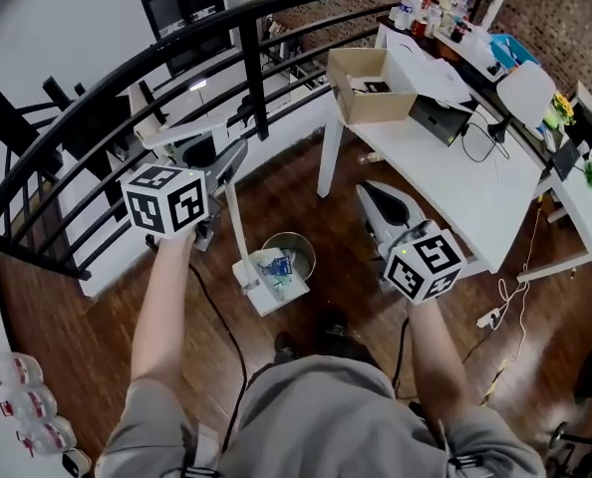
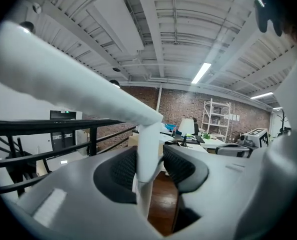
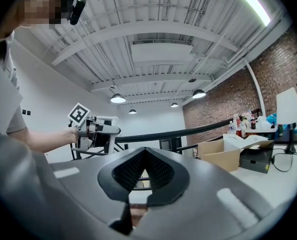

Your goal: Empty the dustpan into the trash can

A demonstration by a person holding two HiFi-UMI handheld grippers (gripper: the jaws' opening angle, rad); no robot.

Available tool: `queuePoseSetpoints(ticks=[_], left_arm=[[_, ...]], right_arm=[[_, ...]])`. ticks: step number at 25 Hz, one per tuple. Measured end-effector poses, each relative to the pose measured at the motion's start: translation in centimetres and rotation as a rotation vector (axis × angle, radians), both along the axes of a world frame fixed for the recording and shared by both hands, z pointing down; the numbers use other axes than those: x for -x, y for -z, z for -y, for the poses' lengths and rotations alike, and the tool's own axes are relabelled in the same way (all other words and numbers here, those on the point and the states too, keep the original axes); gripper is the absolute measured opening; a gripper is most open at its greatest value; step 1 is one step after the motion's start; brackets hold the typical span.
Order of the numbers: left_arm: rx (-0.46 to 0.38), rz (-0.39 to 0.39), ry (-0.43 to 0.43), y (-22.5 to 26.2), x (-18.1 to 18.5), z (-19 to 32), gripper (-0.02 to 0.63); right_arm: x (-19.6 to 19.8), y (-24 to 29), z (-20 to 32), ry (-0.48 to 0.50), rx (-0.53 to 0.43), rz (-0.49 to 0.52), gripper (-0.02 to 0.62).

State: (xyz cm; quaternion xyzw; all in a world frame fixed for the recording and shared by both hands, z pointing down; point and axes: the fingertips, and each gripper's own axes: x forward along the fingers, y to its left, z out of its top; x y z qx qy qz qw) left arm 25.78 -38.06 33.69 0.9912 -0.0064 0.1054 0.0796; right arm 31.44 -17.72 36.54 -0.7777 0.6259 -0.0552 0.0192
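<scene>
Closest to the camera, the person's two forearms reach out, one gripper in each hand. On the person's left, the left gripper (image 1: 232, 161) has its jaws clamped on the white handle (image 2: 148, 151) of the dustpan (image 1: 259, 289), which hangs low over the wooden floor (image 1: 306, 192). The right gripper (image 1: 374, 197) has its jaws together on nothing and hovers apart from the work.

Blue and white scraps (image 1: 280, 265) lie in the dustpan, so nothing looks tipped out yet. Its far edge overlaps the near left rim of the round metal trash can (image 1: 304, 243) in the head view; whether they touch I cannot tell, nor what the can holds.

My reading is that the carry to the can is nearly done and the pour not begun. Next, the pan's lip needs to sit over the opening and the handle needs to be tilted so the scraps slide in rather than onto the floor.

Farther off, an open cardboard box (image 1: 348, 98) sits on the white tabletop (image 1: 455, 182), its contents unclear.
</scene>
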Motion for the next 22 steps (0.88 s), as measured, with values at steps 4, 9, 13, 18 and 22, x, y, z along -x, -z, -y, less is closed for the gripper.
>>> queuePoseSetpoints(ticks=[4,9,13,18,22], left_arm=[[-0.019,0.006,0.018,-0.4,-4.6,-0.2,0.164],[-0.035,0.006,0.022,-0.7,-9.2,-0.1,0.164],[-0.040,0.013,0.009,-0.8,-11.9,-0.1,0.164],[-0.029,0.018,-0.024,-1.9,-15.6,0.7,0.164],[-0.008,0.005,-0.076,-2.8,-17.5,1.4,0.166]], right_arm=[[-4.1,0.3,-1.4,0.002,-0.015,-0.003,-0.002],[-8.1,0.1,-2.5,0.016,-0.019,0.012,-0.002],[-10.9,-0.1,-2.5,0.021,-0.019,0.027,-0.002],[-14.3,-0.9,-0.3,0.009,-0.012,0.038,-0.002],[-15.8,-1.0,2.7,0.013,0.017,0.010,-0.002]])
